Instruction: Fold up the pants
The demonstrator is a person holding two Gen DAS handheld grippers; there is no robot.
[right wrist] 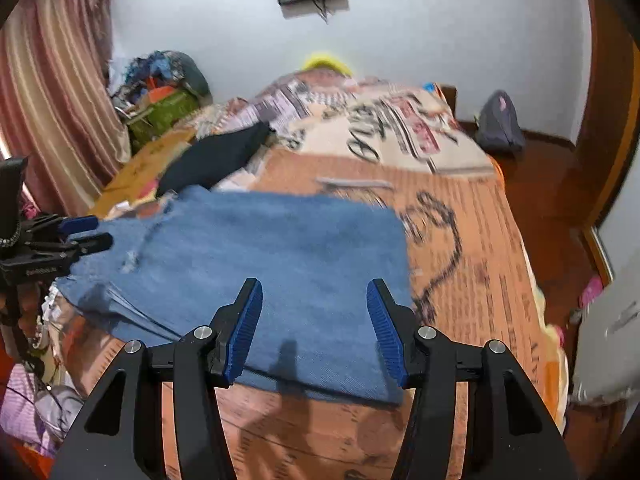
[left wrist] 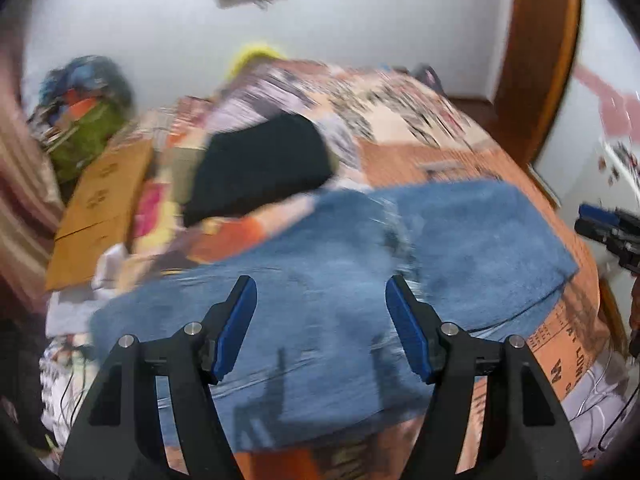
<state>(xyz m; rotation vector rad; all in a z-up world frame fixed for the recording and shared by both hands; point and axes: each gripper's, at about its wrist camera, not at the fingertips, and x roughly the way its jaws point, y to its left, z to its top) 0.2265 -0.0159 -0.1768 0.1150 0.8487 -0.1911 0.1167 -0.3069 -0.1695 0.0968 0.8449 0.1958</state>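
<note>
The bed (right wrist: 472, 216), covered with an orange and cream printed sheet, fills most of both views. On its near part lie the blue pants (right wrist: 260, 264), folded into a broad flat block with their edge close to the bed's front. Behind them sits a dark folded garment (left wrist: 260, 168), beside a flat cardboard box (left wrist: 100, 208) at the bed's left side. The left hand-held gripper (left wrist: 321, 300) hovers over the pants, jaws apart and empty. The right hand-held gripper (right wrist: 315, 304) hangs above the pants' near edge, released as well, nothing between its blue pads (right wrist: 244, 332).
</note>
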